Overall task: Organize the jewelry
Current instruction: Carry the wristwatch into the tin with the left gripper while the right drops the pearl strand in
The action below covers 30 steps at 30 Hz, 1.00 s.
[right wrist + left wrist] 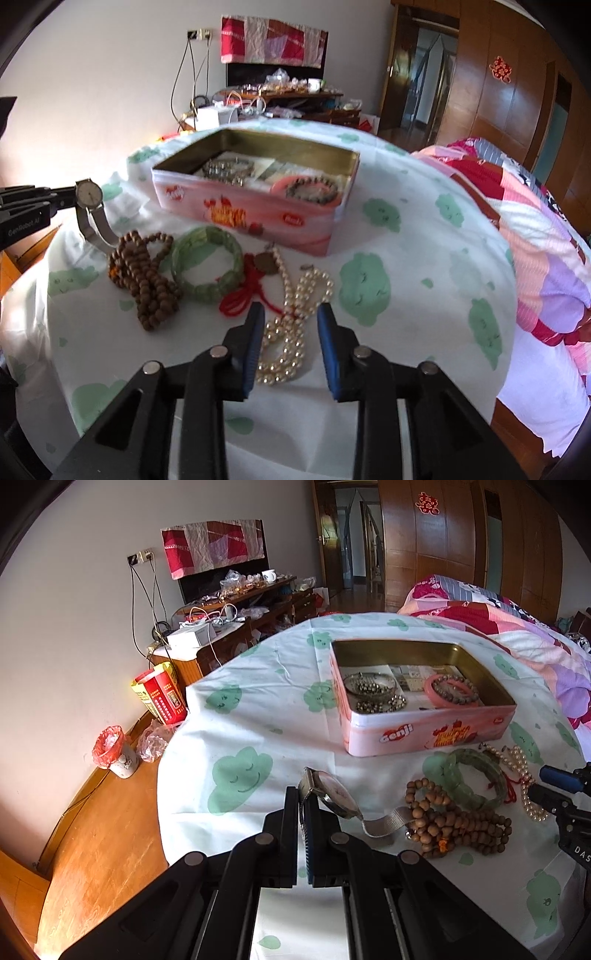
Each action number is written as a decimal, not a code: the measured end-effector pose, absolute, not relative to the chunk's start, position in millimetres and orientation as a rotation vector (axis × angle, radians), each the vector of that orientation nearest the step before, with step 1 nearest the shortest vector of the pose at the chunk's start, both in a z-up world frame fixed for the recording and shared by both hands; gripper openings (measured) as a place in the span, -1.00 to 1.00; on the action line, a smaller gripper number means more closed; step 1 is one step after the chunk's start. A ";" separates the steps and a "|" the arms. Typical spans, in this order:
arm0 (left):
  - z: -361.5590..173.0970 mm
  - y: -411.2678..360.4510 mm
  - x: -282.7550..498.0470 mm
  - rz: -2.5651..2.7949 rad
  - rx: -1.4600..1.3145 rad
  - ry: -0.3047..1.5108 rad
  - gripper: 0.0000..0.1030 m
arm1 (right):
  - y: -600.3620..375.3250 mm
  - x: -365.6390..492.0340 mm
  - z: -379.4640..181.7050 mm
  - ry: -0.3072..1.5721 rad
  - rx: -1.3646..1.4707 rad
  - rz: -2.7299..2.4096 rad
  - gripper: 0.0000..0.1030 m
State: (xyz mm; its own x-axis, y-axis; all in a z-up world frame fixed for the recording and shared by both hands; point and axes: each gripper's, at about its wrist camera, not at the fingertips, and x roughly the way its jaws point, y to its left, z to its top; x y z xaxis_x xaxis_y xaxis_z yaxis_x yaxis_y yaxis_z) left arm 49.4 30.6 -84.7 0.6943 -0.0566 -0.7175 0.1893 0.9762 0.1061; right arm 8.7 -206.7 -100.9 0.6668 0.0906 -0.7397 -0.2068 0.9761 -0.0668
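Observation:
My left gripper (pixel 301 794) is shut on the mesh strap of a silver wristwatch (pixel 334 794), which it holds tilted just above the cloth; the right wrist view shows that gripper (pixel 70 197) at the far left with the watch (pixel 88 194). My right gripper (pixel 291 312) stands open over a pearl necklace (pixel 284 343) that lies between its blue pads, untouched by them. A green bangle (pixel 207 269), brown wooden beads (pixel 144 273) and a red cord pendant (pixel 240 299) lie beside it. Behind them an open pink tin (pixel 258 214) holds several bracelets.
A round table under a white cloth with green clouds (pixel 240 738) drops off to wooden floor at the left, where a bin (pixel 114 753) and a red box (pixel 162 698) stand. A bed with a patchwork quilt (pixel 535 240) lies to the right.

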 end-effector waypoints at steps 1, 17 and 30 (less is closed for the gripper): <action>-86.5 30.3 49.9 -0.140 0.176 0.798 -0.97 | -206.8 9.0 -103.6 0.838 -0.148 0.172 -0.39; -71.3 32.8 46.6 -0.149 0.155 0.760 -0.97 | -205.4 -3.1 -81.1 0.731 -0.232 0.125 -0.84; -24.8 25.6 40.7 -0.192 0.171 0.670 -0.97 | -207.0 -4.1 -37.0 0.597 -0.240 0.116 -0.84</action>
